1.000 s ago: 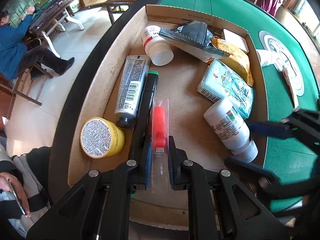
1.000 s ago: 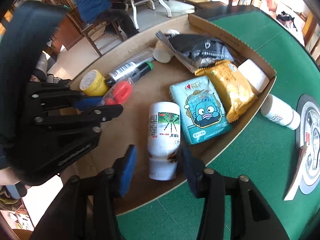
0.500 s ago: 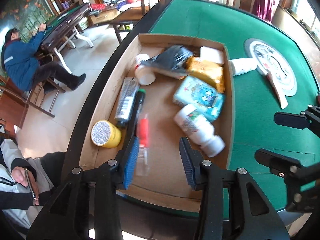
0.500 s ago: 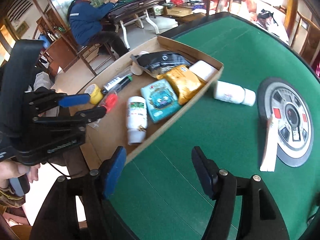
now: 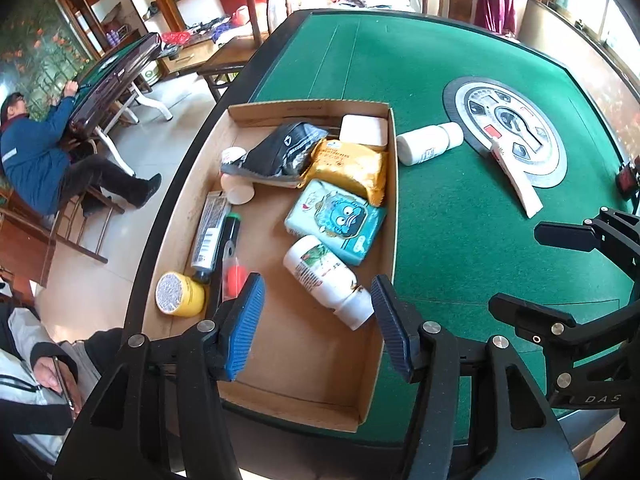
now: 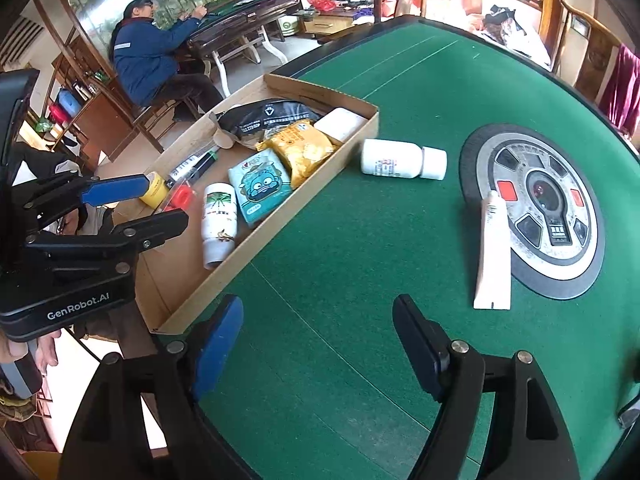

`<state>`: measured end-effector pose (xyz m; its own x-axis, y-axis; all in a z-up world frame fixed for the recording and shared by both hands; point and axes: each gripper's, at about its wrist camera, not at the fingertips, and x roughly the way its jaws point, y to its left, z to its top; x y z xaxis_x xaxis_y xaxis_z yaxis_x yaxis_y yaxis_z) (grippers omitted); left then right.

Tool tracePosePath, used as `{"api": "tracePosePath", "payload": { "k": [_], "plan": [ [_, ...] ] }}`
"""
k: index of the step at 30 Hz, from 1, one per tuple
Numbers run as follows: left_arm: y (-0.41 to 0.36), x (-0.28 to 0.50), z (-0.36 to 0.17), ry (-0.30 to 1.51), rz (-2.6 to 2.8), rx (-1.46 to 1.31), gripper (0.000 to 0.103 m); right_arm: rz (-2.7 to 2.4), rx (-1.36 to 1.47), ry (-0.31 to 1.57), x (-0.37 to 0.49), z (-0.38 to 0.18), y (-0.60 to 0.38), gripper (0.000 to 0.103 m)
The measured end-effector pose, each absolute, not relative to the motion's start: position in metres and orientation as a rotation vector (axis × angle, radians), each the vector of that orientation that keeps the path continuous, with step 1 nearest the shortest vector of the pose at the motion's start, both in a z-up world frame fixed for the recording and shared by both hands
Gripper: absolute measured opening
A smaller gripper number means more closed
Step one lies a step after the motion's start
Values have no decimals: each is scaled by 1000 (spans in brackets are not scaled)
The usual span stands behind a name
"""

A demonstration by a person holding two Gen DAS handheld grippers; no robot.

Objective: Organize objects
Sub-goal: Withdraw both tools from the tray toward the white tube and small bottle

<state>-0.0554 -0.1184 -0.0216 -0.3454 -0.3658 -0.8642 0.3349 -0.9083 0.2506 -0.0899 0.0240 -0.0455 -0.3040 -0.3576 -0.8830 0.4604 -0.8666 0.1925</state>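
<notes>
A shallow cardboard box [image 5: 390,200] [image 6: 320,184] lies at the green table's left edge. In it lie a red packaged item [image 5: 234,276], a white bottle [image 5: 326,276] [image 6: 218,220], a teal pack [image 5: 340,220], a yellow pack [image 5: 352,168], a black bag [image 5: 284,152], tubes and a yellow tin [image 5: 178,294]. A white bottle [image 5: 428,144] [image 6: 400,159] and a white tube [image 5: 516,184] [image 6: 493,256] lie on the felt. My left gripper [image 5: 316,320] is open and empty above the box's near end. My right gripper [image 6: 320,344] is open and empty over the felt.
A round grey control disc [image 6: 540,204] is set in the table's middle. A person in blue [image 6: 148,64] sits at another table in the background. A hand holds a phone [image 5: 60,376] at lower left.
My left gripper opened, let go of the red packaged item in the box and pulled back. My right gripper drew back from the white bottle in the box, out over the felt.
</notes>
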Motion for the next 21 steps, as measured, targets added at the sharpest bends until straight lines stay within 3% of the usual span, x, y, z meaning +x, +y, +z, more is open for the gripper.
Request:
{"api": "tracePosePath", "payload": {
  "k": [5,8,21],
  "plan": [
    [-113,-60,-21,-74,-2278,1471,56,-2210,1457,117,-93,-47,33,78],
    [-111,-61,-21,-78,-2281,1468,66,-2226,1467,101,-97,-49,41,78],
    [-118,-69,-31,-42,-2289,1536,68,-2432,1664,17,-150,-86,110,78]
  ]
}}
